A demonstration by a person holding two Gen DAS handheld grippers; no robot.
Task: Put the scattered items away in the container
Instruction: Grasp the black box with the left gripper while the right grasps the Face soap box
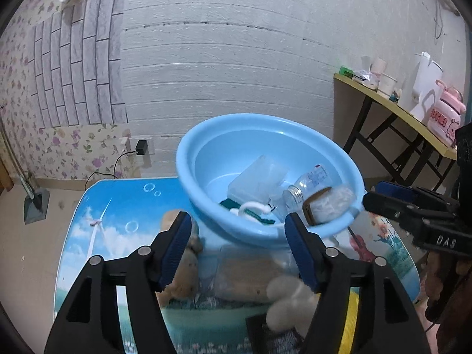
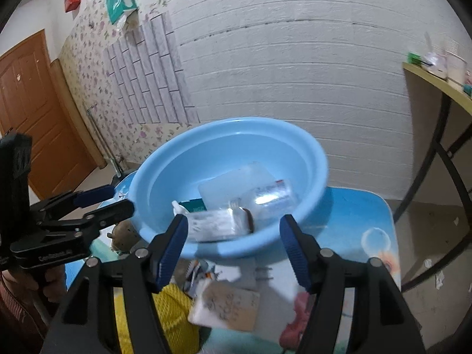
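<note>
Hovering spread and empty, my left claw hangs over the brown plush toy; the blue basin sits just beyond, part-filled. My right claw, also released, could nudge that tilted basin and spill it.

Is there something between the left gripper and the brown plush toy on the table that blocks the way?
Nothing visible blocks it. The left gripper is open, and the brown plush toy lies on the table by its left finger, beside the blue basin.
</note>
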